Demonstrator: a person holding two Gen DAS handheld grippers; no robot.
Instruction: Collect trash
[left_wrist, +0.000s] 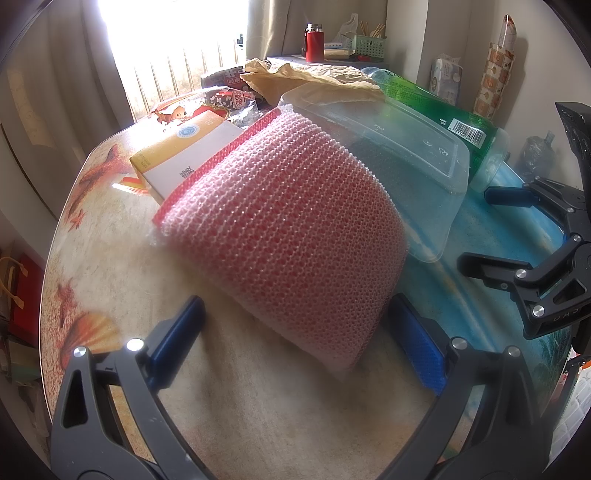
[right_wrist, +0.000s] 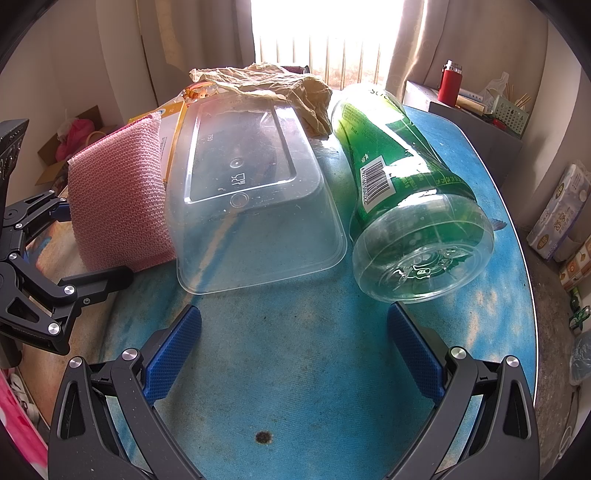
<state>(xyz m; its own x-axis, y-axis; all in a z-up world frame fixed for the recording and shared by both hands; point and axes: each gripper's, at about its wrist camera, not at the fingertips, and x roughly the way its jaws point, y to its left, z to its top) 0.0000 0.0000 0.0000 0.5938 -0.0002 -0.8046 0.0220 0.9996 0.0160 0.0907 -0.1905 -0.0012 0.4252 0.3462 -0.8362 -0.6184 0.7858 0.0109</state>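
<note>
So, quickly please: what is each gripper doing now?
Left gripper: open, fingers either side of the pink sponge, not clamped.
Right gripper: open, holding nothing.

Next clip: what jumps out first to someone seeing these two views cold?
The pink foam mesh fills the left wrist view, lying between the open left gripper fingers. Beside it sits an upside-down clear plastic container, then a big green bottle on its side, base toward the open right gripper.

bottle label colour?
Green, with a white barcode patch. The bottle lies on its side; clearest in the right wrist view.
</note>
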